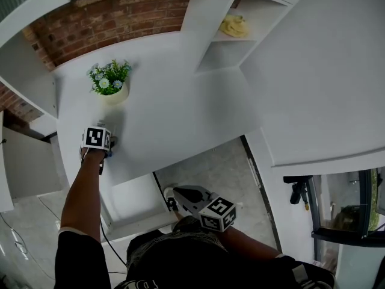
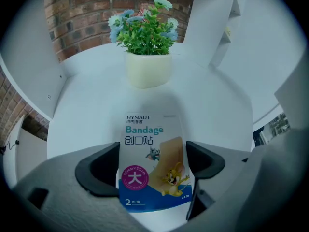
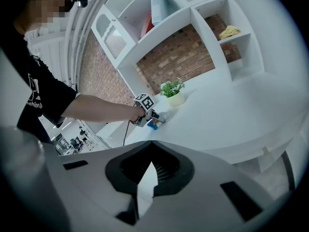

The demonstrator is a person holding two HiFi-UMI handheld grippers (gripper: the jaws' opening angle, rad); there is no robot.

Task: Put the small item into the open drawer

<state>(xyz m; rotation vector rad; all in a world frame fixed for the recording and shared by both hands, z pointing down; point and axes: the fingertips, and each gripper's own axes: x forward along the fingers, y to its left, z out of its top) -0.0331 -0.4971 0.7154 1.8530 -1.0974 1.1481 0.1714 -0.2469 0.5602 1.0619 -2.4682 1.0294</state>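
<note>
Closest to the body, the R gripper (image 1: 171, 198) hangs low w/ its fingers pinched together on nothing, just beside what looks like the open drawer (image 1: 135, 200) under the bench (image 1: 180, 113) edge. Further out, the L gripper (image 1: 107, 143) is down on the bench top, its fingers (image 2: 99, 170) closed in on both side edges of the bandage packet (image 2: 153, 153). So the small item isn't in the drawer yet; it's at the bench, w/ the drawer at roughly 5 o'clock from it. Plant pot (image 2: 148, 69) sits near at 12 o'clock, and a shelf w/ a yellow cloth (image 1: 234, 26) is way back at 2. Risks imo: the packet's thin and floppy, so an edge grip could buckle it or let it slide out on the lift. It could also clip the bench lip on the way down, and any push fwd bumps the pot.
</note>
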